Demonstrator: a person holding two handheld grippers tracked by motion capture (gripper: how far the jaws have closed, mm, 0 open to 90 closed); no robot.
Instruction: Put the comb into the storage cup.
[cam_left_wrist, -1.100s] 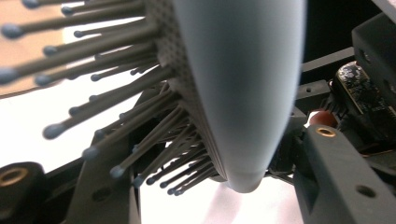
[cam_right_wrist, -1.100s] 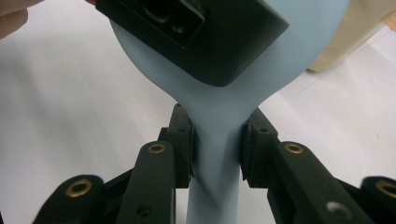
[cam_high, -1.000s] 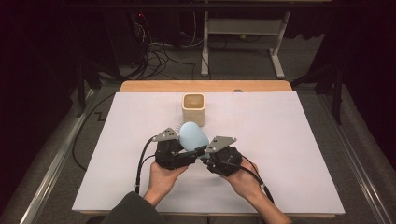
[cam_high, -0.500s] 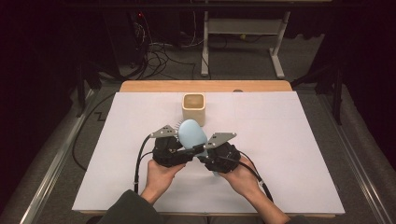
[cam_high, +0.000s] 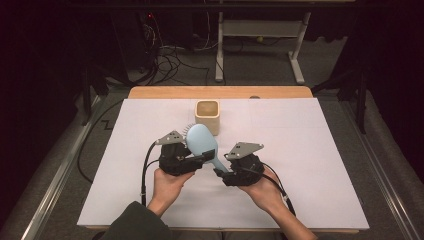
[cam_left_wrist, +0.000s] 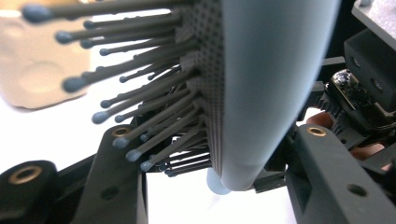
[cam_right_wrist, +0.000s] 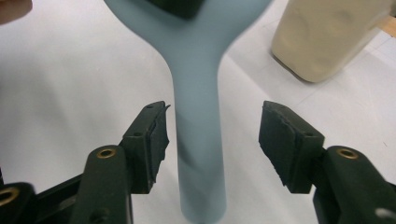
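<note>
Left gripper (cam_high: 197, 161) fingers pinching the hairbrush (cam_high: 202, 142) head just before the cup (cam_high: 207, 115), right gripper (cam_right_wrist: 212, 140) fingers now spread around its handle, hand drawn back

Pale blue hairbrush (cam_high: 202, 142) with grey, blue-tipped bristles (cam_left_wrist: 140, 116); beige cup (cam_high: 207, 116); white table cover (cam_high: 320, 150); black grippers.

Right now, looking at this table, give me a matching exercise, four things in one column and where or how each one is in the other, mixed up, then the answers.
Things:
1. hairbrush
2. left gripper
3. right gripper
4. beige cup

States:
a. jaws open on either side of the handle
b. stands upright on the far part of the white table cover
c. clamped on the brush head
d. light blue, held off the table

Pairs: 1-d, 2-c, 3-a, 4-b
</note>
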